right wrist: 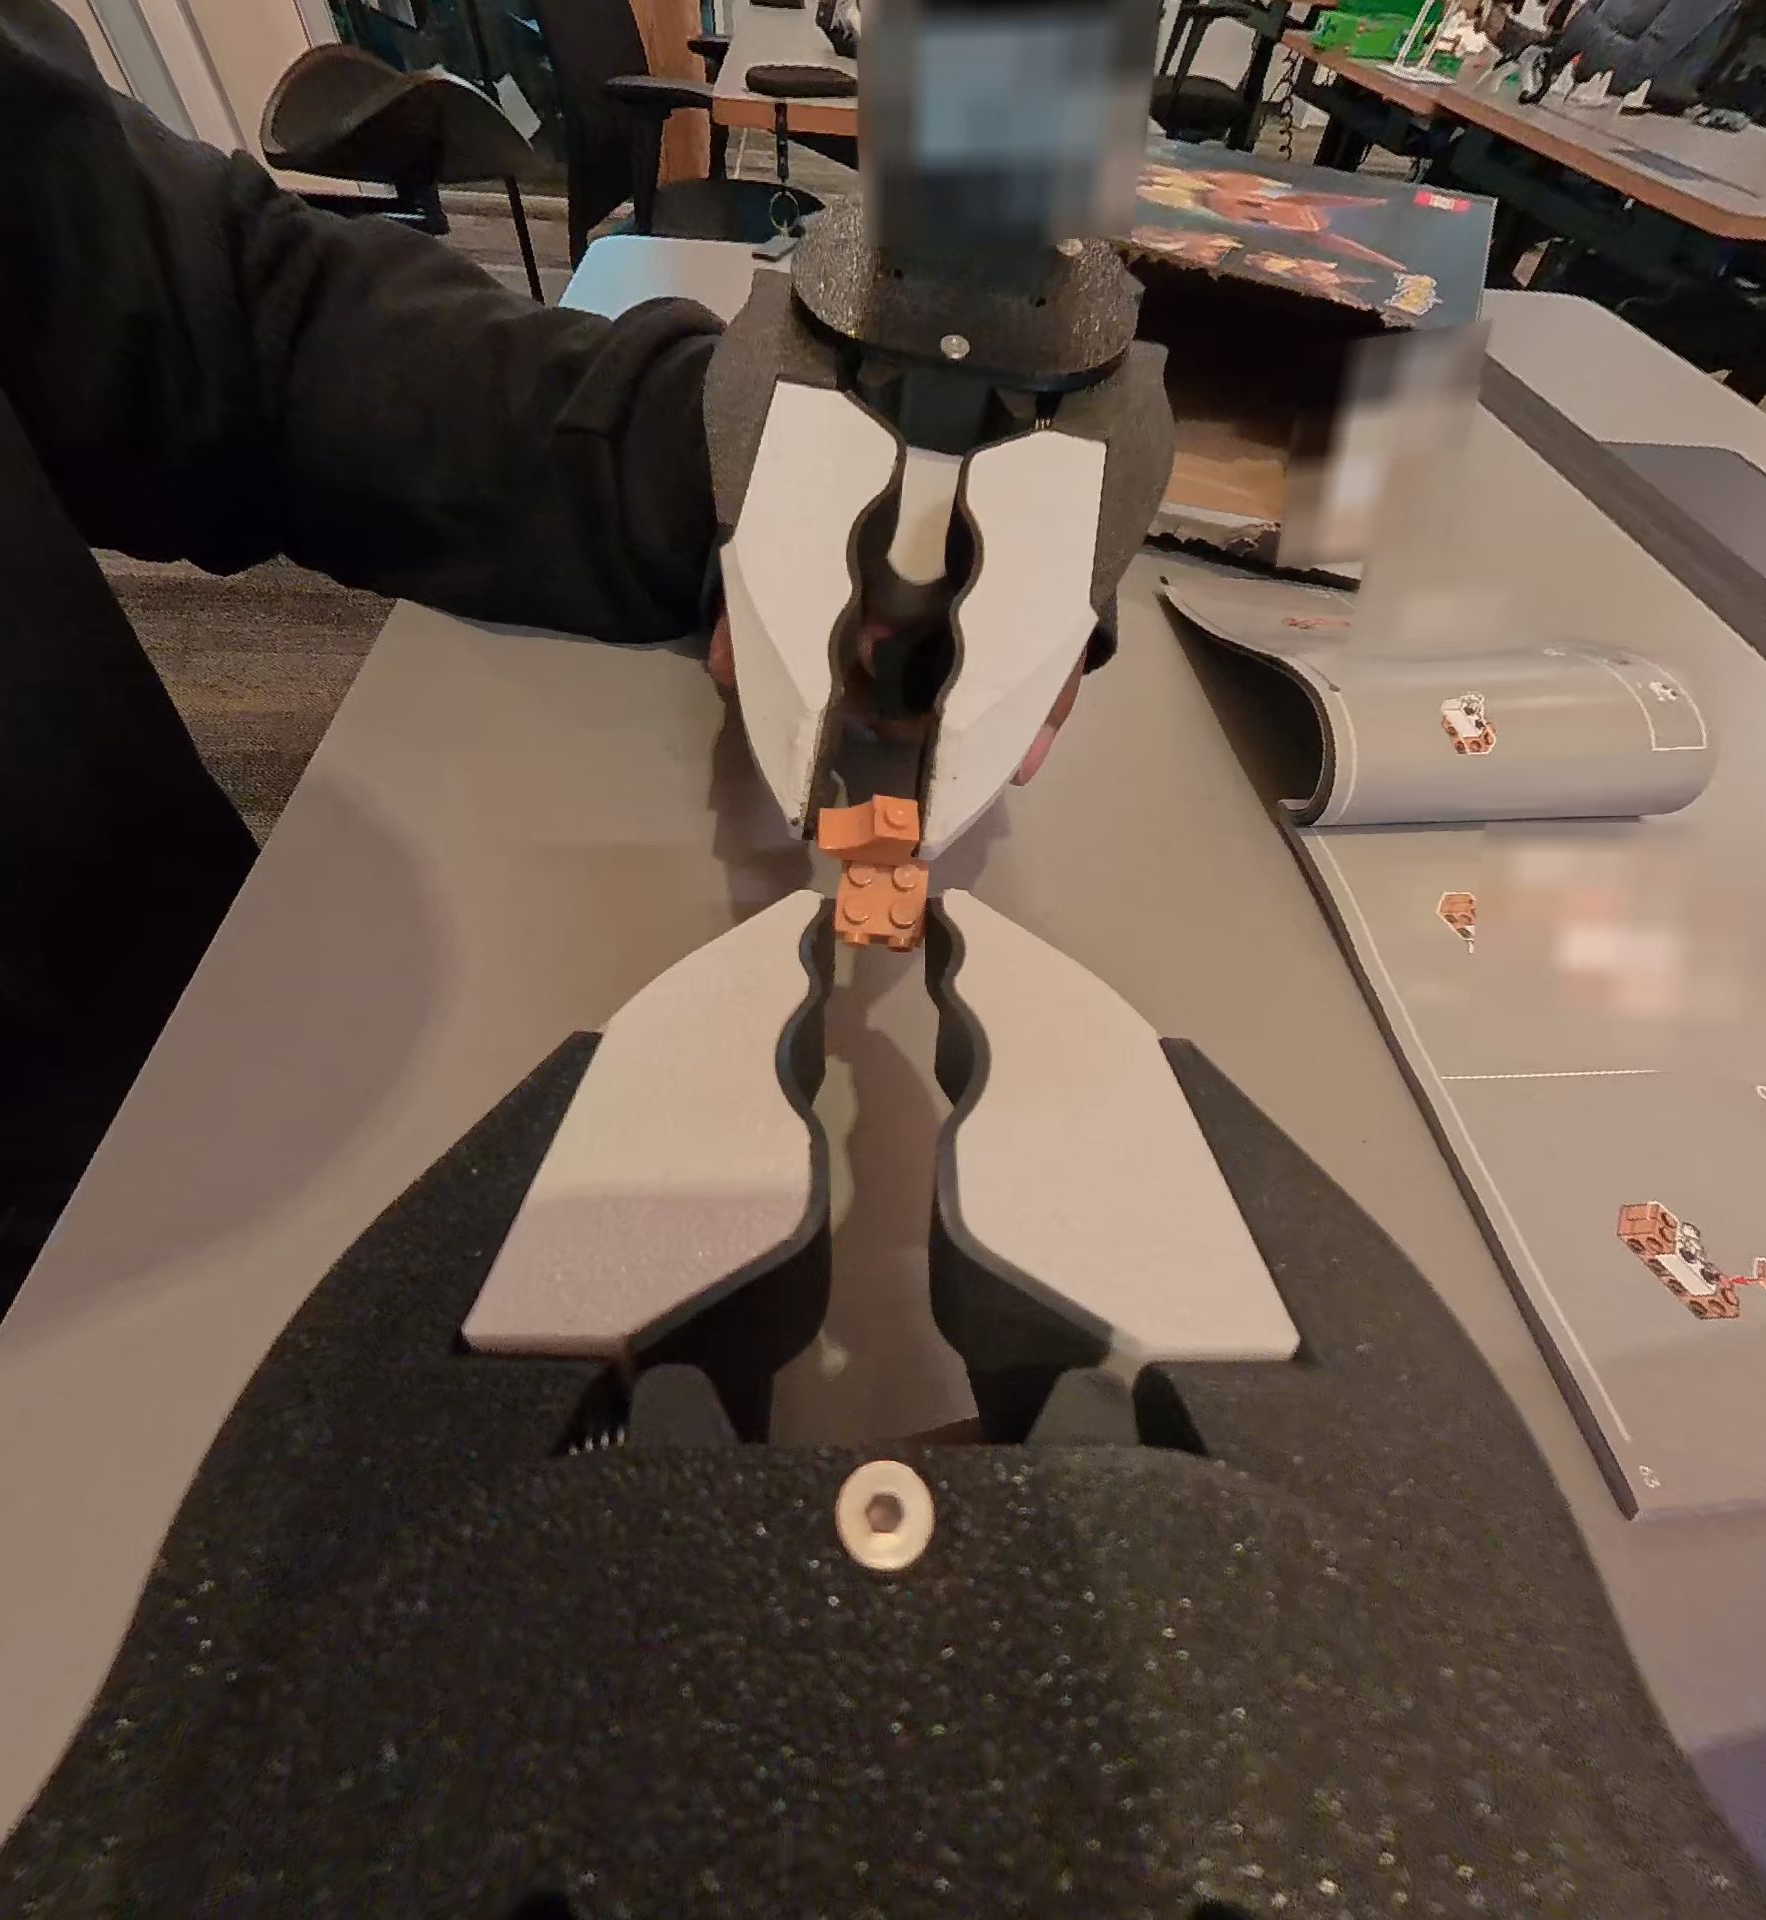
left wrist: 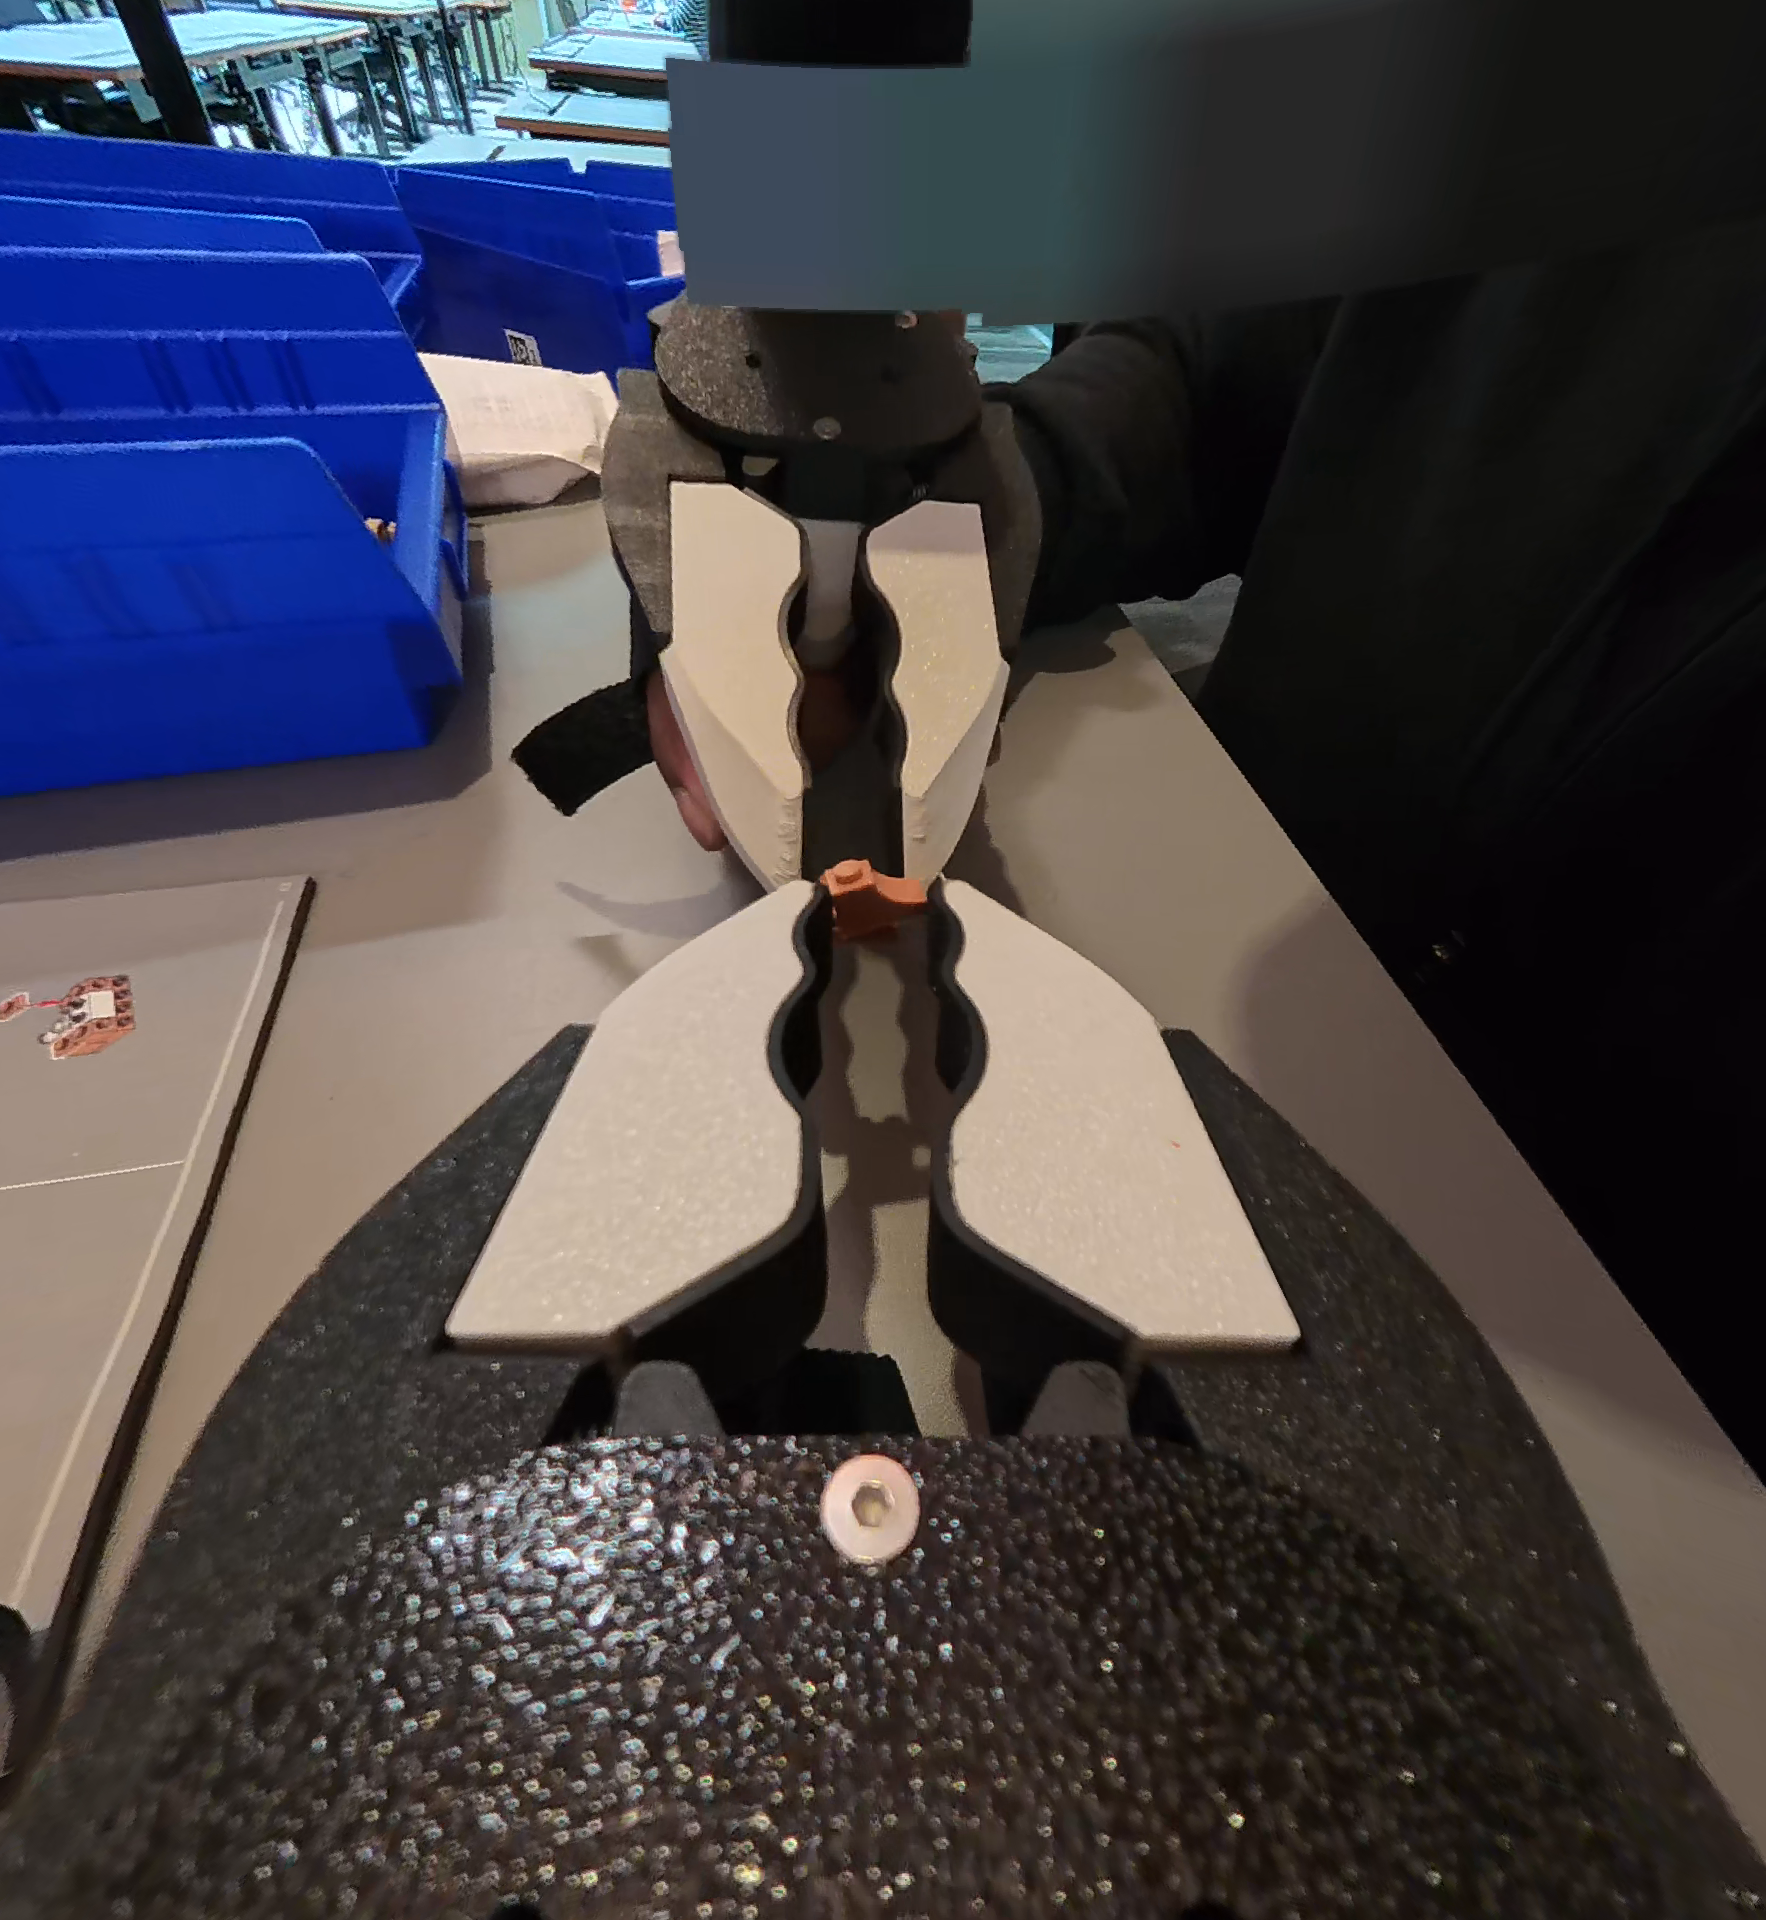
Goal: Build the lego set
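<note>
Two small orange plastic studded bricks meet tip to tip above the grey table (right wrist: 443,935). Nearest in the right wrist view, the right gripper (right wrist: 874,914) pinches a square four-stud brick (right wrist: 879,906). Just beyond, touching it, the left gripper (left wrist: 874,904) clamps a stepped one-stud brick (left wrist: 863,902). They look unjoined. Farther left lie blue plastic bins (left wrist: 183,520).

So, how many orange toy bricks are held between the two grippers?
2. A four-stud brick sits in the right gripper fingers; a one-stud curved brick sits in the left gripper fingers. They touch.
</note>
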`<control>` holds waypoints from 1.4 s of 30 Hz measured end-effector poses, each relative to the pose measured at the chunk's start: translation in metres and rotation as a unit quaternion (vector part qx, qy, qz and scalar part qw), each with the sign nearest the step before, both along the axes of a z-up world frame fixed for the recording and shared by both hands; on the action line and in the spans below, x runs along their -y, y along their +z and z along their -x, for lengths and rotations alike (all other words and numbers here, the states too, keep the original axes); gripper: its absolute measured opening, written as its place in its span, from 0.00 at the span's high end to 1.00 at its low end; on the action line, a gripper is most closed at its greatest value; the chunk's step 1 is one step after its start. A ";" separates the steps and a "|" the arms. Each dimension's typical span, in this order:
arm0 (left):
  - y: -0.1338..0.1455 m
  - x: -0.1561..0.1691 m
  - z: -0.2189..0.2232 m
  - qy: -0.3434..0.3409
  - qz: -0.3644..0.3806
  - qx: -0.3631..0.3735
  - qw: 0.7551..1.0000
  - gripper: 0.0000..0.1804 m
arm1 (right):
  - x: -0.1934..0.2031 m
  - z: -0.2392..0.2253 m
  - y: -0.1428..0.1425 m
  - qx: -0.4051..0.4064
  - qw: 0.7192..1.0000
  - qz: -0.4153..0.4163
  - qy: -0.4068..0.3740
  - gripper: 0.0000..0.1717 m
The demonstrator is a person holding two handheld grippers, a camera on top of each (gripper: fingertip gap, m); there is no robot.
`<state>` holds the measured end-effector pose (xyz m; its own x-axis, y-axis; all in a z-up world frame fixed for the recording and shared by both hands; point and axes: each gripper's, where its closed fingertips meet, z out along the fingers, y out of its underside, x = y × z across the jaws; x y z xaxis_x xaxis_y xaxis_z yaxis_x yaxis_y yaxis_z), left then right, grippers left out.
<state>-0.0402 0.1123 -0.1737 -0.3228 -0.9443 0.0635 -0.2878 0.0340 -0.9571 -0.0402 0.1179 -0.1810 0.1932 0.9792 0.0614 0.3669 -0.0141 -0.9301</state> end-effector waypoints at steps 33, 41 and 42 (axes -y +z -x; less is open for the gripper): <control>-0.007 -0.004 0.000 0.024 -0.072 -0.037 0.996 0.91 | 0.001 0.003 0.001 -0.007 1.000 -0.009 -0.006 0.91; -0.009 -0.001 0.000 0.017 -0.081 -0.044 0.996 0.91 | 0.003 0.004 0.001 -0.008 1.000 -0.010 0.000 0.91; -0.009 -0.001 0.000 0.017 -0.083 -0.044 0.995 0.91 | 0.003 0.004 0.001 -0.009 1.000 -0.010 0.001 0.91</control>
<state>-0.0404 0.1133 -0.1828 -0.2907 -0.9544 -0.0675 -0.3740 0.1783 -0.9101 -0.0438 0.1146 -0.1799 0.1934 0.9780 0.0781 0.3493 0.0057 -0.9370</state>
